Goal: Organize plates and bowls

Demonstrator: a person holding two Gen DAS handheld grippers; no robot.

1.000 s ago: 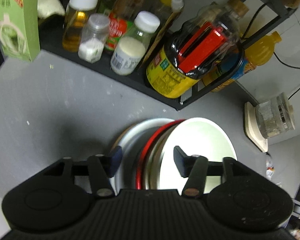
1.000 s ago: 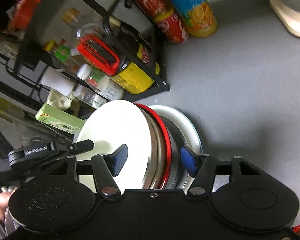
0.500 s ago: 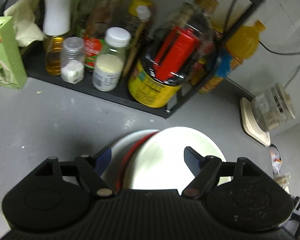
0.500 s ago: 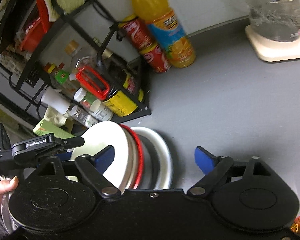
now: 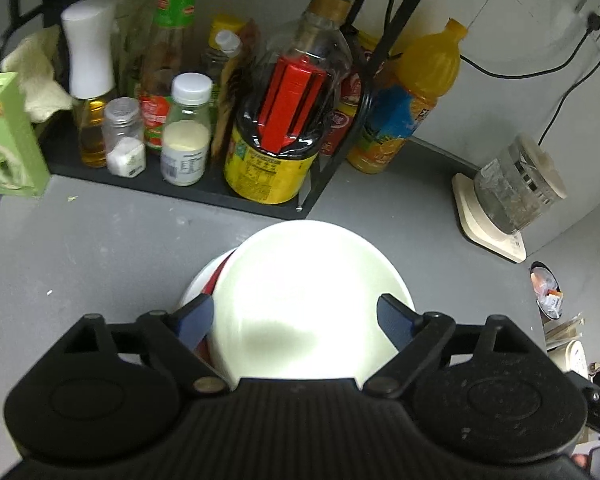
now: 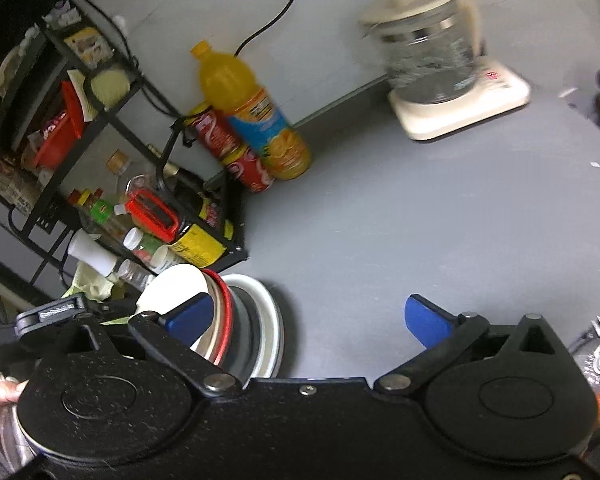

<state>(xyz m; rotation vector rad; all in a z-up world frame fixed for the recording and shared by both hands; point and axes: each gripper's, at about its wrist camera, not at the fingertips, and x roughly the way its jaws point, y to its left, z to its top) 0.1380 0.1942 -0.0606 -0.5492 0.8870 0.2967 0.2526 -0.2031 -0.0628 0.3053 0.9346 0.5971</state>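
A stack of dishes stands on the grey counter: a white plate [image 5: 308,296] on top, a red-rimmed plate [image 6: 225,320] and a metal one under it, and a wider white plate [image 6: 270,320] at the bottom. My left gripper [image 5: 296,320] is open above the stack, its blue pads on either side of the top plate without touching it. My right gripper [image 6: 306,320] is open and empty, raised to the right of the stack; its left pad overlaps the stack in view.
A black rack [image 5: 260,204] behind the stack holds oil, sauce and spice bottles. An orange juice bottle [image 6: 256,116] and cola cans [image 6: 244,160] stand beside it. A glass kettle on a cream base [image 6: 440,68] stands at the back right. A green box [image 5: 8,140] is at the left.
Both grippers have opened wide and pulled up and back from the stack. The right one has swung to the right, away from the plates. The stack now lies flatter on the counter.
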